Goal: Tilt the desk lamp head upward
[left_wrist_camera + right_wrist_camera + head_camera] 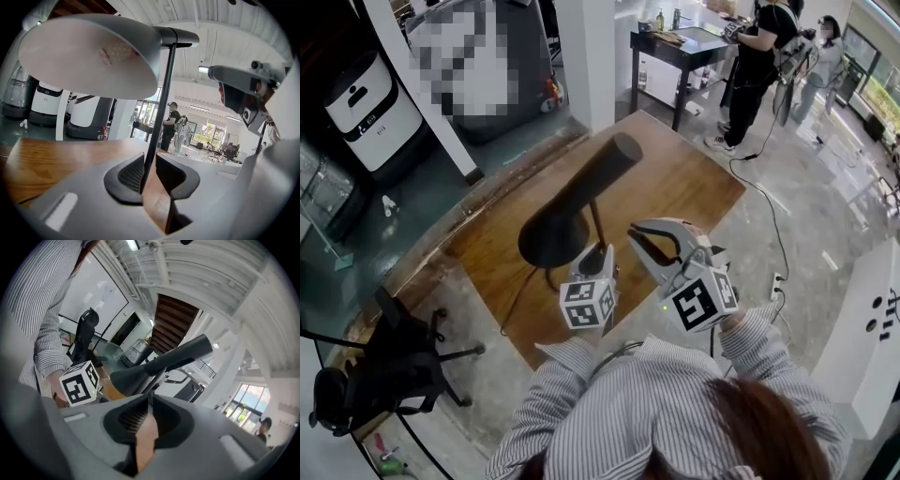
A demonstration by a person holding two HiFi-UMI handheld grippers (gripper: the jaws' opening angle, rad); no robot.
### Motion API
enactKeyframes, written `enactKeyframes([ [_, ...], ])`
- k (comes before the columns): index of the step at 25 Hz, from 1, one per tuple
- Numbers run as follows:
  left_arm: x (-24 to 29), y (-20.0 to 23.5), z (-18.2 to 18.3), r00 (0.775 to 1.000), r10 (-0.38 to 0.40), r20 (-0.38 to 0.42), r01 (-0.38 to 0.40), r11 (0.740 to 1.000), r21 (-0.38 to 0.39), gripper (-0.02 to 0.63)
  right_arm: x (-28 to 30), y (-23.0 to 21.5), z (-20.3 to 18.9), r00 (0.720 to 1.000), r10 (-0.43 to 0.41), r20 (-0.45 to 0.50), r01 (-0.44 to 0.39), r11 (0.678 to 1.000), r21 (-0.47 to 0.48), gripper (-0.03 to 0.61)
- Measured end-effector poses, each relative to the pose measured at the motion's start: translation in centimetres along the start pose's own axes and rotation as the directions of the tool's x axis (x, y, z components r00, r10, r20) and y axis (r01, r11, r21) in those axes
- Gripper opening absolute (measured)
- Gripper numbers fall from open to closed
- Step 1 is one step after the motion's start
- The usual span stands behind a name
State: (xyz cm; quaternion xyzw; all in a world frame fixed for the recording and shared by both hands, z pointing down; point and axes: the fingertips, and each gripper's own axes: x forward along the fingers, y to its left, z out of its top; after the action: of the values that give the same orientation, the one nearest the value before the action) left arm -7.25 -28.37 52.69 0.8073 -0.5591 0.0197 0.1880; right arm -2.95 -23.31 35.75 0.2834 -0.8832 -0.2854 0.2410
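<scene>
A black desk lamp stands on the wooden table (pixel 675 187). Its cone-shaped head (pixel 572 211) slopes down to the left, with the tube end up at the right. In the left gripper view the pale inside of the head (pixel 89 56) hangs overhead. The thin stem (pixel 161 103) runs down between the jaws of my left gripper (pixel 150 161); it lies against the left pad, with a slit beside the right pad. In the head view this gripper (pixel 598 251) sits at the stem (pixel 597 223). My right gripper (pixel 636 234) hovers just right of the stem, shut and empty (pixel 150 399), facing the head (pixel 159 364).
The lamp's cable (pixel 520 300) trails off the table's near-left edge. A black office chair (pixel 384 366) stands on the floor at left and a white machine (pixel 370 103) beyond it. People (pixel 759 56) stand by a dark table (pixel 680 52) far behind. A white counter (pixel 872 328) is at right.
</scene>
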Motion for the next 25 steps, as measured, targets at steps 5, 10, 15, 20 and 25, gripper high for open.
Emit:
enactKeyframes([
  [5, 0.1, 0.2, 0.0, 1.000, 0.004, 0.004, -0.004, 1.000, -0.003, 0.064, -1.4, -3.2, 3.4, 0.994, -0.111, 0.020, 0.112, 0.959, -0.259, 0.039],
  [10, 0.1, 0.1, 0.0, 1.000, -0.001, 0.002, 0.001, 1.000, -0.006, 0.065, -2.5, -6.4, 5.9, 0.974, -0.223, 0.042, 0.214, 0.840, -0.499, 0.088],
  [15, 0.2, 0.2, 0.0, 1.000, -0.010, -0.006, 0.010, 1.000, -0.013, 0.066, -3.1, -8.3, 8.0, 0.950, -0.306, 0.069, 0.264, 0.665, -0.698, 0.140],
  [20, 0.1, 0.1, 0.1, 1.000, -0.014, -0.009, 0.014, 1.000, -0.019, 0.066, -1.6, -9.2, 8.1, 0.944, -0.329, 0.005, 0.164, 0.457, -0.874, 0.203],
  [25, 0.2, 0.1, -0.1, 1.000, -0.020, -0.012, 0.020, 1.000, -0.024, 0.066, -0.1, -9.5, 8.0, 0.950, -0.311, -0.027, 0.087, 0.345, -0.935, 0.239],
])
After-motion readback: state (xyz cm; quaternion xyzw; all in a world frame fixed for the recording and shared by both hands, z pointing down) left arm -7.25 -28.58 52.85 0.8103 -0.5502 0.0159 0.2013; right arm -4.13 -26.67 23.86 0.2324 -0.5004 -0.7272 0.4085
